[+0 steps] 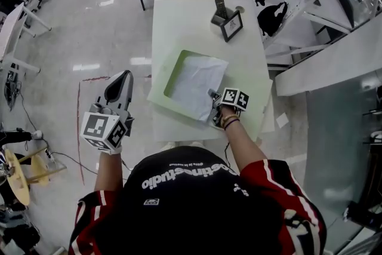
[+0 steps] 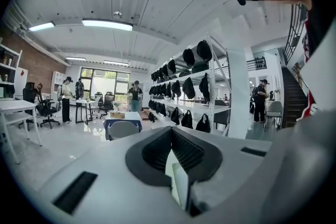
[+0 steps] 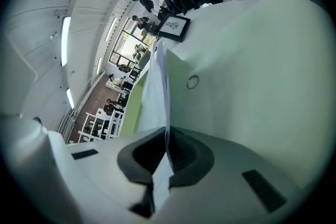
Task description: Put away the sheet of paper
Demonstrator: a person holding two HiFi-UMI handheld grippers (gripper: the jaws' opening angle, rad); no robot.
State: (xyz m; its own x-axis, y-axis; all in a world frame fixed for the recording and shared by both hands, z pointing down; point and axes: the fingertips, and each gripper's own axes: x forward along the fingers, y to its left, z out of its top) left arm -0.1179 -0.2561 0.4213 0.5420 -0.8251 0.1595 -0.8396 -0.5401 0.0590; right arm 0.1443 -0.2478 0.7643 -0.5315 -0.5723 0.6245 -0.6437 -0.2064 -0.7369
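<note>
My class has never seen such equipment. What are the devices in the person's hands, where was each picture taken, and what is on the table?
A person holds a two-jaw gripper in each hand. The head view looks down from their head; each gripper view looks along that gripper's jaws. On the white table lies a sheet of paper on a green folder, with a picture frame at the far end. The right gripper pinches the paper's near edge. The left gripper is shut and empty, beside the table.
</note>
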